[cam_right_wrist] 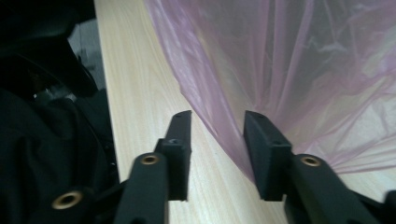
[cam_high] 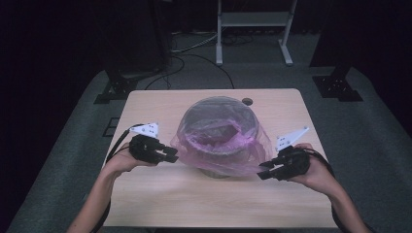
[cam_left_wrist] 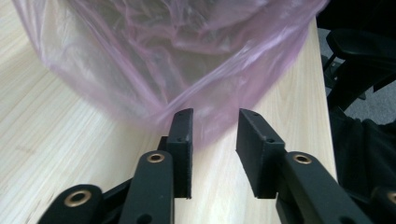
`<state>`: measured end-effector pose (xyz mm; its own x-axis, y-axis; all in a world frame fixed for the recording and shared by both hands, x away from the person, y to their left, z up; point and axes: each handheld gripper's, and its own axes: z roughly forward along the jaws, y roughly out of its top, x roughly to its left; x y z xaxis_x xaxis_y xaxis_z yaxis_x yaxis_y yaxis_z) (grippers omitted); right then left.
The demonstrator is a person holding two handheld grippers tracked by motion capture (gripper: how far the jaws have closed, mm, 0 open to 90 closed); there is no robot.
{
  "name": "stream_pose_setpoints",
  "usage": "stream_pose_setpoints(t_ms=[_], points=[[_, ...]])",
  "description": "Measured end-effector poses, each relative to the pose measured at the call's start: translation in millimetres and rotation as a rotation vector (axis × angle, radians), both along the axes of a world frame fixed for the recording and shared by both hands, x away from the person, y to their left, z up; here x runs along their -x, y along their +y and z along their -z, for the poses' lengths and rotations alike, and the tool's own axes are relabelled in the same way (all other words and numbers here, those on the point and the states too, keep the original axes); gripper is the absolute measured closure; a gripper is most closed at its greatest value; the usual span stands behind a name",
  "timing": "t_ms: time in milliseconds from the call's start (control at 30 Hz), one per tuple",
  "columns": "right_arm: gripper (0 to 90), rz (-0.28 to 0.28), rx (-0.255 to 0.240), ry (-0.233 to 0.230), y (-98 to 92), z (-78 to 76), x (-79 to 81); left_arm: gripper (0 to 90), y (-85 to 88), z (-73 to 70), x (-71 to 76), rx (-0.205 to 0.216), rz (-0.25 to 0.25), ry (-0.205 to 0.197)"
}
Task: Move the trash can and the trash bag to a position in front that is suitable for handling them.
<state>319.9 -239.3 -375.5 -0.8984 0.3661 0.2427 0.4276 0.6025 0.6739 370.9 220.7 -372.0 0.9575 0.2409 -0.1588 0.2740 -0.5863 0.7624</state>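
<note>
Two grippers on my screen, one on each side of a round grey bin (cam_high: pixel 218 121) that sits about mid tabletop (cam_high: pixel 160 199), which is pale wood-grain laminate with rounded corners. The bin is lined with a thin, see-through pink plastic bag (cam_high: pixel 221 150), all crinkly and draped loose over the rim and down the sides. My left gripper (cam_high: pixel 171 156) has its flat black jaws spread, tips just at the bag's hanging edge, nothing pinched that I can see. My right gripper (cam_high: pixel 265 173) is spread too; the film hangs right beside one jaw, not squeezed. Both have matte black pads and brass-looking rivets.
</note>
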Motion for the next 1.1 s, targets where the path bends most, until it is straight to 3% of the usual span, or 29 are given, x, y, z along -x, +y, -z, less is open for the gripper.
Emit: stream_pose_setpoints(t_ms=[200, 467, 633, 733, 867, 933, 1033, 1100], points=[[52.4, -0.011, -0.069, -0.019, -19.9, -22.5, 10.3, 59.0, 17.5, -6.6, 6.9, -0.007, -0.027, 0.002], [48.4, 0.007, -0.151, -0.061, -30.3, -42.5, 12.3, 52.5, 7.9, -25.4, 2.9, 0.034, -0.034, -0.034], [46.2, 0.111, -0.111, -0.131, -23.1, -47.0, 2.8, 47.1, -7.4, -35.7, -3.1, 0.038, -0.034, -0.050], [41.9, 0.130, -0.112, -0.161, -13.2, -45.2, -4.7, 42.8, -17.4, -39.3, -7.5, 0.046, -0.037, -0.064], [41.0, 0.123, -0.066, -0.206, 8.3, -38.8, -13.0, 39.7, -35.6, -33.2, -14.2, -0.015, -0.027, -0.066], [51.5, 0.128, -0.021, -0.222, 18.7, -33.8, -15.5, 50.4, -43.3, -27.5, -14.1, -0.029, -0.016, -0.085], [80.2, 0.130, -0.011, -0.186, 28.1, -25.2, -16.9, 77.9, -49.8, -18.3, -11.8, -0.056, -0.011, -0.108], [88.5, 0.126, -0.002, -0.178, 31.5, -17.9, -16.8, 88.0, -49.3, -11.8, -11.6, -0.038, -0.016, -0.097]])
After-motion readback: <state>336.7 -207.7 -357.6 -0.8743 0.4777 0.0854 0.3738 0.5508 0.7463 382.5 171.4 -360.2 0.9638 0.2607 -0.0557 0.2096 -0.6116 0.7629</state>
